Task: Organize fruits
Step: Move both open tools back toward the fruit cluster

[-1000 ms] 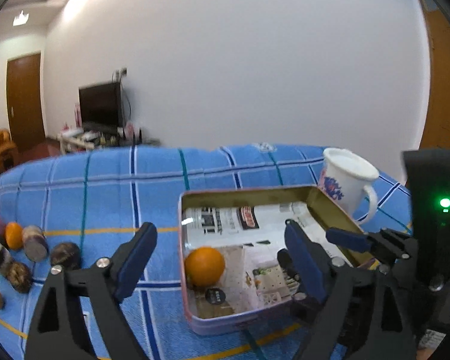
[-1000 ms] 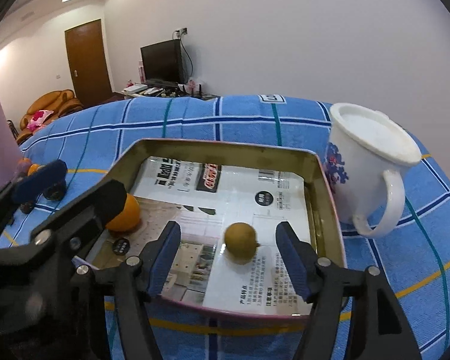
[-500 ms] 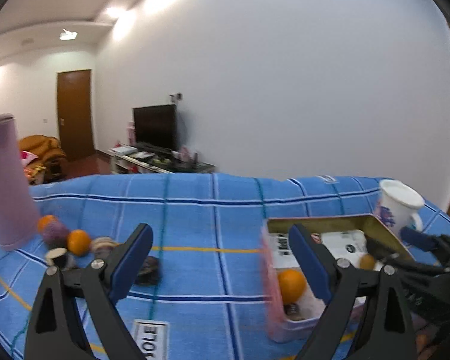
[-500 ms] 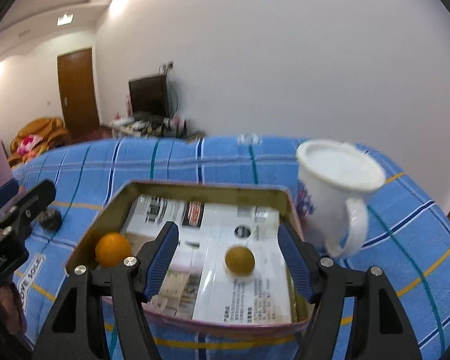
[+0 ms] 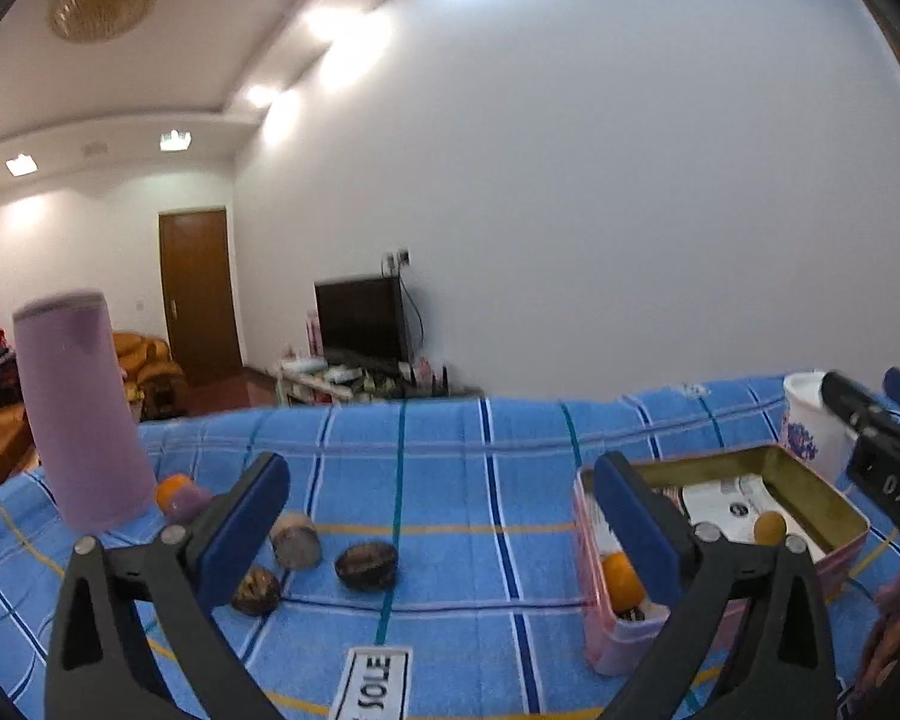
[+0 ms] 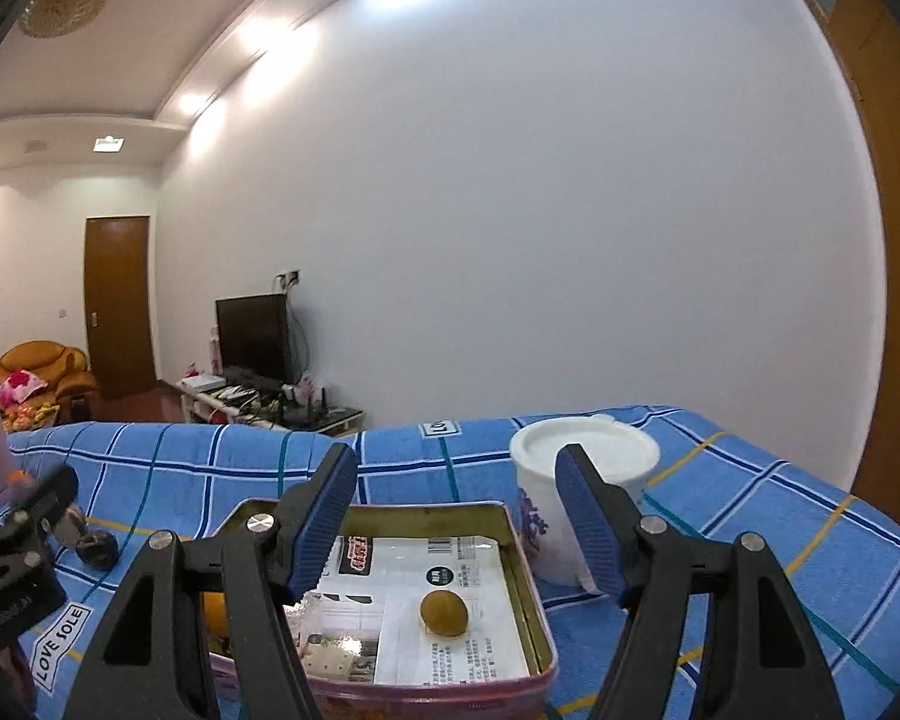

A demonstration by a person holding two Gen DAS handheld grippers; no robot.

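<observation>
left wrist view: left hand-held gripper [image 5: 438, 519] spread wide, nothing between its blue pads [image 5: 243, 528], hovering over the blue checked cloth [image 5: 450, 480]. ahead and to the left, loose fruits on the cloth: a dark round fruit [image 5: 366, 566], a smaller dark one [image 5: 256, 597] just beside the left pad, a cut purplish piece [image 5: 296, 539], and an orange [image 5: 171, 491] tucked against the base of a tall purple cup [image 5: 81, 414]. off to the right, a pink-walled tin [image 5: 843, 561] with an orange fruit [image 5: 621, 581] in its near corner and a small brownish-yellow fruit [image 5: 769, 527] farther in.

right wrist view: right hand-held gripper [image 6: 456, 525] also released and empty, poised above the near edge of the tin [image 6: 537, 600]. brownish-yellow fruit [image 6: 444, 613] lying on printed paper [image 6: 444, 648] inside, roughly between the open fingers; orange fruit [image 6: 215, 611] partly hidden behind the left finger. white lidded mug [image 6: 582, 468] standing just beside the tin's far right corner.
</observation>
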